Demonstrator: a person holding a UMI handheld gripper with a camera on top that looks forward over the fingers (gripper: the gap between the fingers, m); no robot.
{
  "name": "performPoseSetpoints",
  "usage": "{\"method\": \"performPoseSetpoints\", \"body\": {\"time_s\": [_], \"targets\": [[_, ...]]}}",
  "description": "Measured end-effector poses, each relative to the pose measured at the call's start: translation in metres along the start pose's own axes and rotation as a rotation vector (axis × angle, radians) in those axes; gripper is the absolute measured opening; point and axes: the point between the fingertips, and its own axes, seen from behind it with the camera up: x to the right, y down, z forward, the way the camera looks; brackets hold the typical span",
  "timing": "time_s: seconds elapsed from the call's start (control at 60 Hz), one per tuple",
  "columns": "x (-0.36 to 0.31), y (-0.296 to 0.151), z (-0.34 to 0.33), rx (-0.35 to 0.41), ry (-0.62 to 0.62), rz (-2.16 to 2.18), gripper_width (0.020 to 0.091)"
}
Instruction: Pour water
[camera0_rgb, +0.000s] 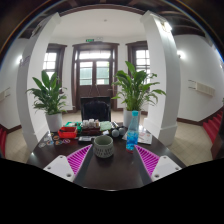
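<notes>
A grey-green ceramic cup (103, 146) stands on the dark round table (110, 172), between and just ahead of my fingertips. A clear bottle of blue liquid (131, 128) stands upright a little beyond my right finger. My gripper (111, 158) is open; the magenta pads (79, 158) flank the cup with wide gaps and hold nothing.
Behind the cup lie a tray of small items (88, 128) and a red box (67, 131). Two potted plants (48, 97) rise at the table's far side, white pillars and a door beyond. Red chairs (213, 125) stand at the sides.
</notes>
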Motion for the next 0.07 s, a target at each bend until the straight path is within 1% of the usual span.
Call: {"method": "performPoseSetpoints", "body": {"time_s": [0.067], "targets": [[-0.0017,0.0034,-0.0013,0.002,-0.006,0.001,0.083]]}}
